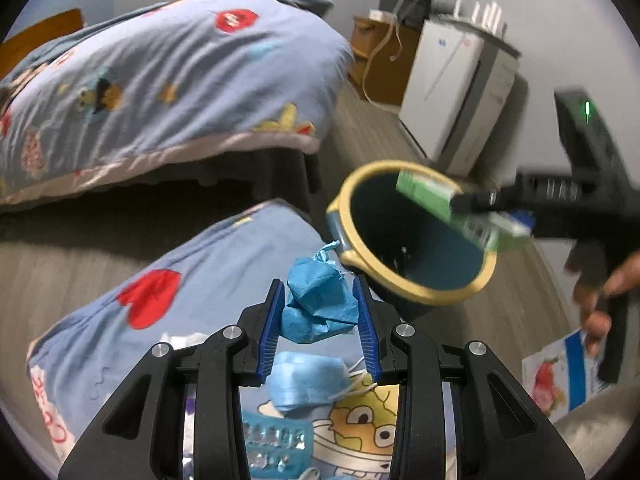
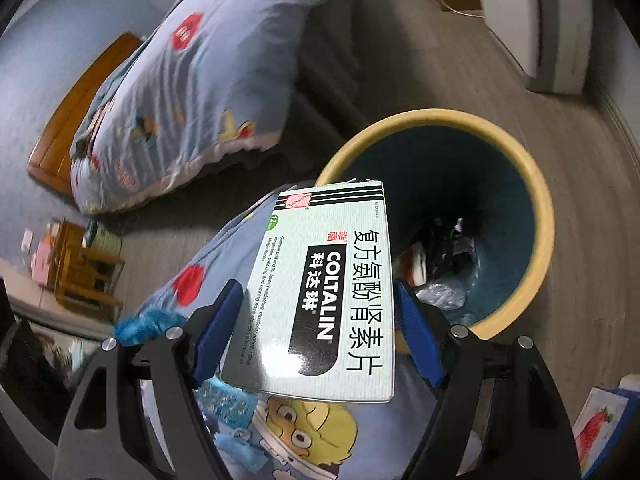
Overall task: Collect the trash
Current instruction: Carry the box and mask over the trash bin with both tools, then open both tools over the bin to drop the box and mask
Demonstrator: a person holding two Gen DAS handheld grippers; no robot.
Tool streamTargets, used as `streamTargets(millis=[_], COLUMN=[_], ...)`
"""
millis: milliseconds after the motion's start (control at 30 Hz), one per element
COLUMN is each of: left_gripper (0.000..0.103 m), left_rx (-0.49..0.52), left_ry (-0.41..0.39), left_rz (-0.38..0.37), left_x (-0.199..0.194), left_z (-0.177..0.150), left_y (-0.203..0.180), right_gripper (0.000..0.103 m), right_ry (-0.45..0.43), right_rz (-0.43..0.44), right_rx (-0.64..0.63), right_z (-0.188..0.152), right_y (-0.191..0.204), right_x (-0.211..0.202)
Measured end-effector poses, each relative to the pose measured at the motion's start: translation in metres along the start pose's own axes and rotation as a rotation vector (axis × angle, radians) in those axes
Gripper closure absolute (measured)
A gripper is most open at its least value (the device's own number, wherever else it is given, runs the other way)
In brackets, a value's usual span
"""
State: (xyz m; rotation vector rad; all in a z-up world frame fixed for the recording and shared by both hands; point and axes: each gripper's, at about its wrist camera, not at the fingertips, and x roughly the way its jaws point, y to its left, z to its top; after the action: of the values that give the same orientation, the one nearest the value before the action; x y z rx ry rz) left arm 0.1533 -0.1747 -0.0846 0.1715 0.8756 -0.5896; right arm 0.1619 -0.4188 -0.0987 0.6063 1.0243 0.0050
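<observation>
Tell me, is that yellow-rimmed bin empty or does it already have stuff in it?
Not empty. The right wrist view looks down into the bin and shows a few pieces of crumpled trash lying at its bottom; it is far from full.

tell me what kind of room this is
Most likely a bedroom in a home. A bed with a cartoon-print quilt stands on a wood-look floor, a matching pillow lies nearby, and a yellow-rimmed trash bin sits beside it.

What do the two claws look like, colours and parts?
Both match: the left claw and right claw have black plastic linkage arms with round silver bolts and ribbed blue pads. Seen from the left camera, the right tool's black body carries a small green light.
</observation>
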Motion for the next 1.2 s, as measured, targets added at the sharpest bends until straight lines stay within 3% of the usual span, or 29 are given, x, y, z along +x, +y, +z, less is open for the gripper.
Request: streamTargets(millis=[400,667,867,967,1033,1200], left_gripper=[0.067,0.067,0.066,0.056,0.039,0.028], left_rx=[0.035,0.115,0.222,0.227,0.215,0.186], left_ry=[0.024,0.027,0.048,0.046,0.040,0.025], left_rz=[-0.045,-0.082,-0.073,-0.070,-0.070,-0.061], left_x=[0.040,0.078,0.110,0.117,0.118,0.116], left_z=[0.017,0.045,0.045,0.044,0.043,0.040], left_y=[-0.036,-0.081,-0.109,-0.113,-0.114,-0.105], right_gripper=[0.028,0.028,0.028,0.027,0.027,0.019], right_ry=[-0.065,-0.047,-0.035,-0.031,-0.038,-0.053], right_rz=[-0.179,-0.157,-0.133,-0.097,-0.086,-0.081], right_rx=[0.036,0.170,0.196,0.206,0.200,0.172], right_z=[0.032,0.037,0.040,0.042,0.043,0.045], right_y=[-0.055,-0.102,-0.104,-0.101,-0.097,-0.089], right_x=[0.005,0.010,0.016,0.019,0.018,0.017])
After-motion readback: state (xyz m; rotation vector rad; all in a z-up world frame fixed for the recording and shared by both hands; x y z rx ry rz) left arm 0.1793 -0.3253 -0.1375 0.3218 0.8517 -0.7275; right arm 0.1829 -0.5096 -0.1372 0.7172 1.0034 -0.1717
